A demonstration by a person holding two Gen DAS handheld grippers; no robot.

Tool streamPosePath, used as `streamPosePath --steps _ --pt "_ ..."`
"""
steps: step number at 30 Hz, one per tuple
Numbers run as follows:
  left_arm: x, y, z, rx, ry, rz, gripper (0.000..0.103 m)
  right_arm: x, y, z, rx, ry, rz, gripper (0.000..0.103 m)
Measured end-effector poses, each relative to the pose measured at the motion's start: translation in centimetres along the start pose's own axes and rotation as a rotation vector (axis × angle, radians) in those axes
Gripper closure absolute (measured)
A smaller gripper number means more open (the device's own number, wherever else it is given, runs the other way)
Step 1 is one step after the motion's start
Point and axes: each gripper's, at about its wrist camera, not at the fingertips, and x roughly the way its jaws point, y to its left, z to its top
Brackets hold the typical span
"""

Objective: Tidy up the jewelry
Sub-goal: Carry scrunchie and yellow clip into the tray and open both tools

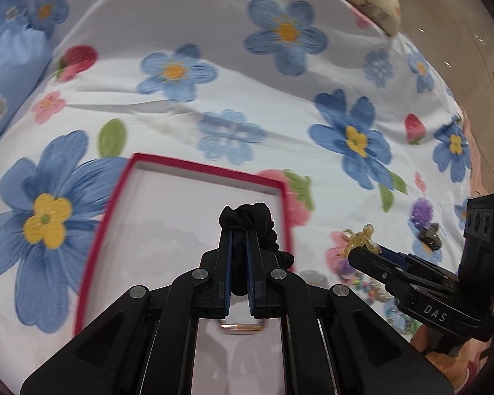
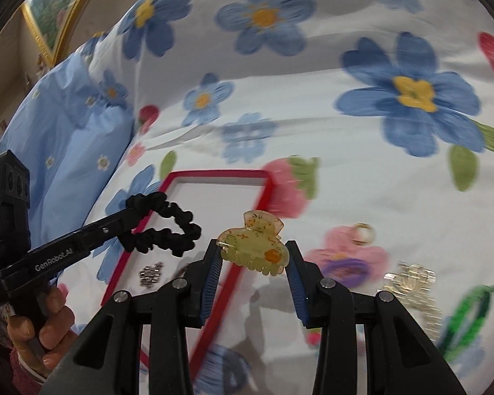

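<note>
Left gripper point(image 1: 238, 230) clamped on one black scrunchie point(image 1: 247, 214): gathered, ruched fabric, matte; in the right wrist view the scrunchie point(image 2: 168, 230) hangs from the tool tip as an open, pulled-out loop above the near-left part of the box. Right gripper point(image 2: 254, 256) has its jaws pressed on either side of one claw clip point(image 2: 253, 247): translucent yellow-green plastic with orange and red flecks, short blunt teeth pointing down, fan-shaped tab on top; the clip is held up off the bedding, above the box's right rim. In the left wrist view the same clip point(image 1: 362, 240) shows at the tip of the right gripper point(image 1: 367, 250). One box point(image 1: 122, 204): shallow, rectangular, red rim, white inside, lying on the floral bedsheet point(image 1: 280, 105). Inside the box, counted: one gold-toned bar clip point(image 1: 243, 327) near the close edge, and one small silvery cluster point(image 2: 150, 273), too blurred to identify. On the sheet right of the box, counted in the right wrist view: one gold ring-shaped piece with a pale centre point(image 2: 364, 233), one purple hair tie point(image 2: 345, 268), one clear claw clip point(image 2: 411, 279), one green band point(image 2: 467, 316). One dark small item point(image 1: 429, 235) lies farther right in the left wrist view; type cannot be told. One light blue pillow point(image 2: 69, 131) sits left of the box.
</note>
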Motion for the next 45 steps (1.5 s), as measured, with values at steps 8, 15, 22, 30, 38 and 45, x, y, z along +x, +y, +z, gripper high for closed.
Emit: streamPosePath --steps 8,15,22,30,38,45 --pt "1.3 4.0 0.0 -0.054 0.019 0.032 0.097 4.7 3.9 0.6 -0.070 0.065 0.017 0.064" --pt "3.8 5.5 0.2 -0.066 0.056 0.066 0.097 8.7 5.3 0.6 -0.126 0.120 -0.009 0.064" --pt "5.8 6.8 -0.5 -0.087 0.102 0.106 0.097 11.2 5.2 0.5 -0.156 0.169 -0.042 0.064" --pt "6.8 7.5 -1.2 -0.097 0.136 0.129 0.094 12.4 5.6 0.2 -0.192 0.204 -0.059 0.063" --pt "7.2 8.1 -1.6 -0.119 0.149 0.142 0.086 12.9 5.7 0.1 -0.215 0.216 -0.053 0.063" --pt "6.7 7.4 -1.8 -0.095 0.135 0.174 0.062 12.1 5.5 0.3 -0.190 0.194 -0.019 0.049"
